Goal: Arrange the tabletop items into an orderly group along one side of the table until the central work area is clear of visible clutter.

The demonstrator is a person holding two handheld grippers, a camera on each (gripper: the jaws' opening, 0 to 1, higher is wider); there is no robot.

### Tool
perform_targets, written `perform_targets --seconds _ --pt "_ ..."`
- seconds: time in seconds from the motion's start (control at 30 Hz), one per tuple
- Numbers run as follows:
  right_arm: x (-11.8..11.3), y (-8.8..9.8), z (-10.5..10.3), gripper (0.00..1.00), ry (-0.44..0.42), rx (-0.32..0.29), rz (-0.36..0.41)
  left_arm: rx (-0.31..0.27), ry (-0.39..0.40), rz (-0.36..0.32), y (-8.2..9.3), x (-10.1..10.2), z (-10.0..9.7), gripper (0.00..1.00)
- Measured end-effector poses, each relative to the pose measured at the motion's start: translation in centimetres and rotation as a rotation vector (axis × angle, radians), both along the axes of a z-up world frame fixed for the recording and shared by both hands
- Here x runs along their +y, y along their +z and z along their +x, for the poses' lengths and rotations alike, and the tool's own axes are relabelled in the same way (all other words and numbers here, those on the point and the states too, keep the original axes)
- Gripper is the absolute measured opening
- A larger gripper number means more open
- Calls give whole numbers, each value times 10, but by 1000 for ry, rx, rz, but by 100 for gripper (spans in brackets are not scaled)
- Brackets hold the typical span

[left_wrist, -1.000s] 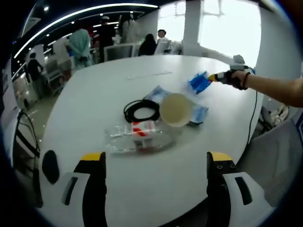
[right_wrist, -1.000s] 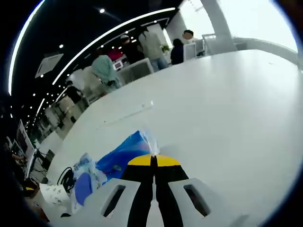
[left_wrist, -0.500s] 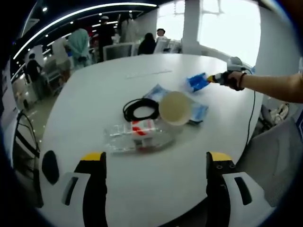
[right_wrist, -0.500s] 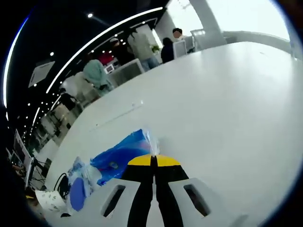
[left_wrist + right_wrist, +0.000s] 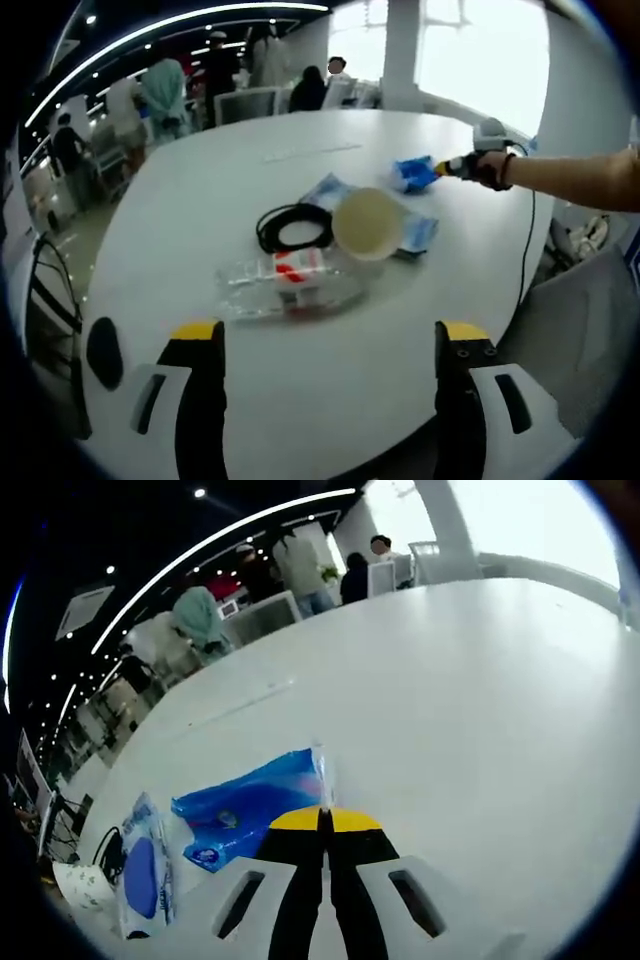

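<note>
Right gripper (image 5: 322, 815): jaws pressed together, pinching the corner of the blue packet (image 5: 250, 805), long axis running left from the tips across the tabletop (image 5: 480, 700), near its far edge. Second blue-and-white packet (image 5: 142, 872) lying further left. Left gripper (image 5: 325, 350): jaws standing wide, holding nothing, hovering over the near edge. Ahead of them, clear plastic bottle (image 5: 290, 285) with red-and-white label lying crosswise, then black cable coil (image 5: 293, 227) and paper cup (image 5: 367, 222) on its side. Left gripper nearer this cluster. Label writing possibly present, not legible.
</note>
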State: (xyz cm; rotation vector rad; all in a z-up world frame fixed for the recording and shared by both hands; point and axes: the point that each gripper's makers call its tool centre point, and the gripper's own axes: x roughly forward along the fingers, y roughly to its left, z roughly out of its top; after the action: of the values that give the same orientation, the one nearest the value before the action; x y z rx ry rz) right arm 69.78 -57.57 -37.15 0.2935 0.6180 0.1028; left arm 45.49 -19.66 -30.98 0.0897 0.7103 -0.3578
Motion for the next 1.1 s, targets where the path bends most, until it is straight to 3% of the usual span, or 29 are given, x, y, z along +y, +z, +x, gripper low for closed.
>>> perform_targets --seconds 0.8,0.93,1.03,1.1 --pt "0 -12 -8 4 57 48 -101 11 -20 7 -2 -2 -1 82" --pt "1 -11 -10 5 91 51 -157 10 -19 11 -2 -1 -1 82" --pt "-1 -6 -10 12 89 31 -184 8 -21 14 -2 -1 -2 82" --pt "-5 0 -10 29 79 12 -220 5 -19 16 -1 0 -2 83"
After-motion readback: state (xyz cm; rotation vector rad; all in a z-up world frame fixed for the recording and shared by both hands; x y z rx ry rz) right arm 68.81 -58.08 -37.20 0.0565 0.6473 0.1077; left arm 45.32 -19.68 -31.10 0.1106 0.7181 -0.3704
